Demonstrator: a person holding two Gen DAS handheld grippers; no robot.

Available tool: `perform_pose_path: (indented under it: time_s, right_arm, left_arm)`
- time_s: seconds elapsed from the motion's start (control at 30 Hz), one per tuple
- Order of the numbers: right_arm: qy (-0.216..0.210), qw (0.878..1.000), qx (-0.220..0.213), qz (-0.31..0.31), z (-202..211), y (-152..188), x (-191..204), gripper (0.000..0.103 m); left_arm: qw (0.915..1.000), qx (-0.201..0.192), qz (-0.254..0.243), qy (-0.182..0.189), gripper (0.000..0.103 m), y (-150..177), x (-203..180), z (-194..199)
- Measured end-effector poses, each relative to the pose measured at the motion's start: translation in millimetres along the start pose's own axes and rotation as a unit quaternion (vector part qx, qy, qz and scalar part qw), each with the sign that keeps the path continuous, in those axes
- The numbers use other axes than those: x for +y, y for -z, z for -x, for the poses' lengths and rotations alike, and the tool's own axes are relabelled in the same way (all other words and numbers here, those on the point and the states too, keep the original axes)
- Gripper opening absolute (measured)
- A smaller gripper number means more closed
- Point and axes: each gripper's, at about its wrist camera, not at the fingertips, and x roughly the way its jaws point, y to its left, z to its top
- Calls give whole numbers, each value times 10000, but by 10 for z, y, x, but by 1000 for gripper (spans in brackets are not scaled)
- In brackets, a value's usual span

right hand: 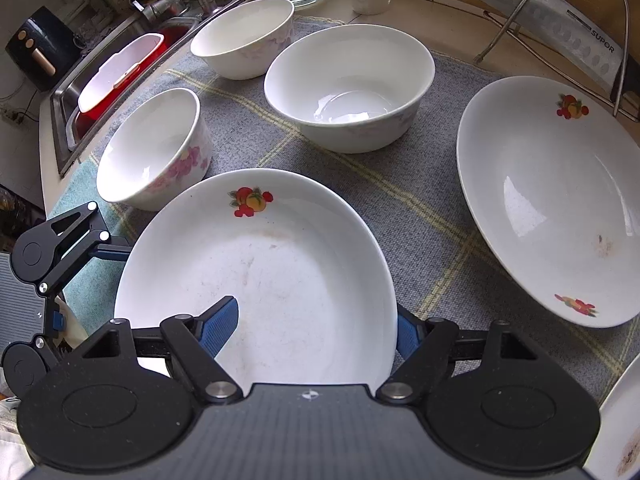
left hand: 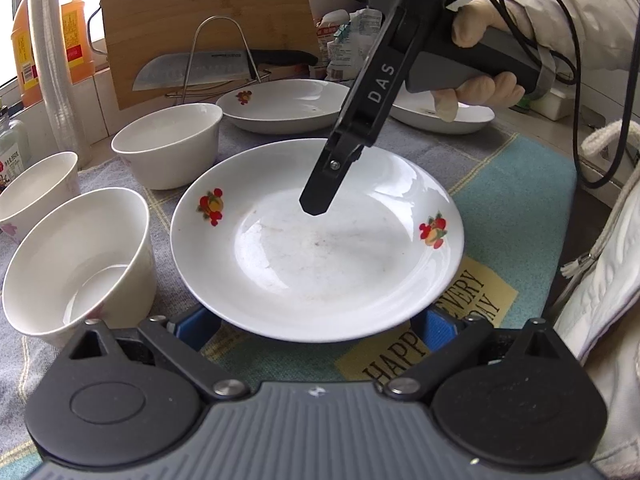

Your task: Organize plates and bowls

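Note:
A white plate with fruit prints (left hand: 320, 256) lies tipped above the checked mat (left hand: 516, 200), its near rim raised. My right gripper (right hand: 316, 320) is shut on that plate (right hand: 260, 264): one blue pad rests on the inner face and the other sits outside the rim. In the left wrist view one of its fingers (left hand: 320, 192) touches the plate's far inside. My left gripper (left hand: 318, 326) is open wide, its blue pads partly hidden under the near rim on either side. Three white bowls (right hand: 350, 92) (right hand: 244, 36) (right hand: 154, 148) stand on the mat.
A second fruit-print plate (right hand: 552, 200) lies to the right and a third plate (left hand: 444, 114) sits farther back. A knife on a wire rack (left hand: 208, 68) leans against a cutting board. The sink (right hand: 120, 80) is at the left. A sleeve (left hand: 600, 280) fills the right edge.

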Motion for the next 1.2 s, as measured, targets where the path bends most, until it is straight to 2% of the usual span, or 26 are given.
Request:
perform_pose_path:
  time_s: [0.17, 0.7, 1.2]
  right_arm:
    - [119, 9997, -20, 222, -15, 18, 38, 84]
    - [160, 9996, -245, 36, 176, 94, 51, 84]
    - [227, 9983, -527, 63, 616, 388, -282, 84]
  left_arm:
    - [10000, 5, -43, 46, 100, -5, 15, -10]
    - [9999, 80, -120, 96, 100, -140, -41, 57]
    - [9997, 82, -213, 76, 100, -572, -417, -116]
